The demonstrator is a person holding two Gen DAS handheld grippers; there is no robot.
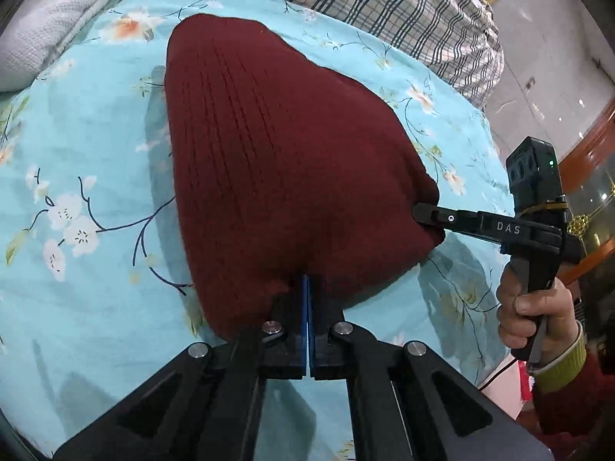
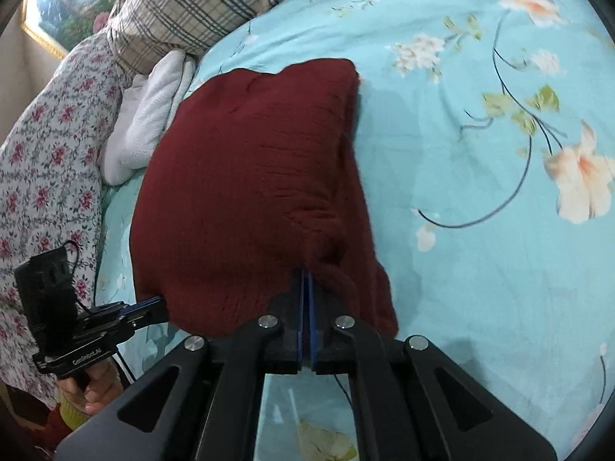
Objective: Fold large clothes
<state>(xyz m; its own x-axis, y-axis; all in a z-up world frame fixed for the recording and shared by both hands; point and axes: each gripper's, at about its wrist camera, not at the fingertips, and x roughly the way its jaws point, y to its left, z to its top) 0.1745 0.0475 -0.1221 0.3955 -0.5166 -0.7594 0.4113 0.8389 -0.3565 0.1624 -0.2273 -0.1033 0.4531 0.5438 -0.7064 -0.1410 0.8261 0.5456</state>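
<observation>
Turquoise floral bedsheet (image 1: pixel 96 146) covers the bed; plaid quilt (image 1: pixel 384 0) and white towel (image 1: pixel 50 27) lie at the far edge, with a framed picture (image 2: pixel 65 4) beyond. Dark red knit sweater (image 1: pixel 276 161) rests mid-bed, its long axis running away from both cameras, ribbing lengthwise, narrower far end toward the quilt. Left gripper (image 1: pixel 307 288) is clamped on the near hem. Right gripper (image 2: pixel 305 280) is pinched shut on the neighbouring near corner, its handle held by a hand (image 1: pixel 534 307).
</observation>
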